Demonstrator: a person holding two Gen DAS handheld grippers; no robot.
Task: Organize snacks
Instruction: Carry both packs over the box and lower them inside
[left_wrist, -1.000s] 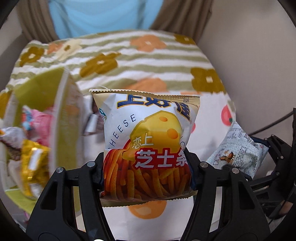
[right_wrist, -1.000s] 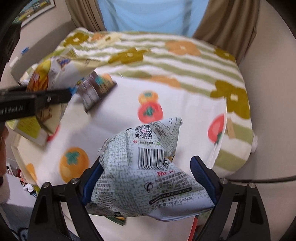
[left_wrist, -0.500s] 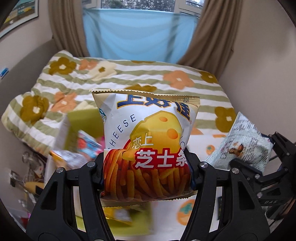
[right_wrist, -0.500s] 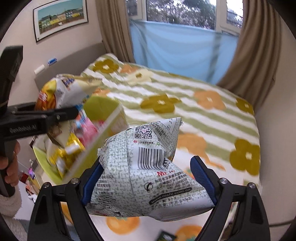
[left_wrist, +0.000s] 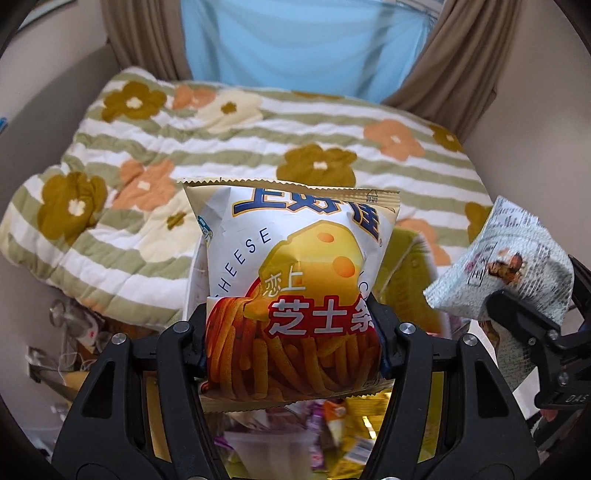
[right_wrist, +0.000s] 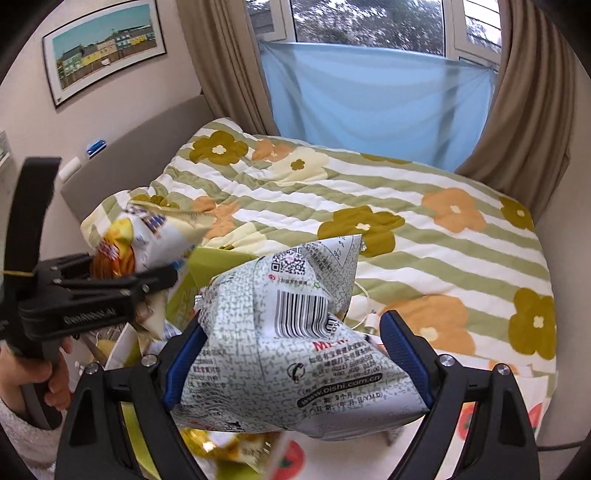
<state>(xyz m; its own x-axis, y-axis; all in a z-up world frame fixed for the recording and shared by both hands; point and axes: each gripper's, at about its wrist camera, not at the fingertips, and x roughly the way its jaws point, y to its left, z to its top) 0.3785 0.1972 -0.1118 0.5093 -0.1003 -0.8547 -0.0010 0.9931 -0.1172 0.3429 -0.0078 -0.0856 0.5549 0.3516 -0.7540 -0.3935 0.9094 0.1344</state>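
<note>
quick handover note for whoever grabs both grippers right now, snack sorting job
Left gripper: shut on the cheese stick bag, held over the green box.
Right gripper: shut on the white printed snack bag, beside it.
The box already holds several wrapped snacks.
Left to do: drop both bags in the box. Other loose snacks: cannot tell from these views.

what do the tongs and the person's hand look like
Both tongs, left and right, are black angular plastic frames with silver screws. The right tongs have blue ribbed pads. The left handle bears white lettering. The bare left hand shows a fuzzy light sleeve.
</note>
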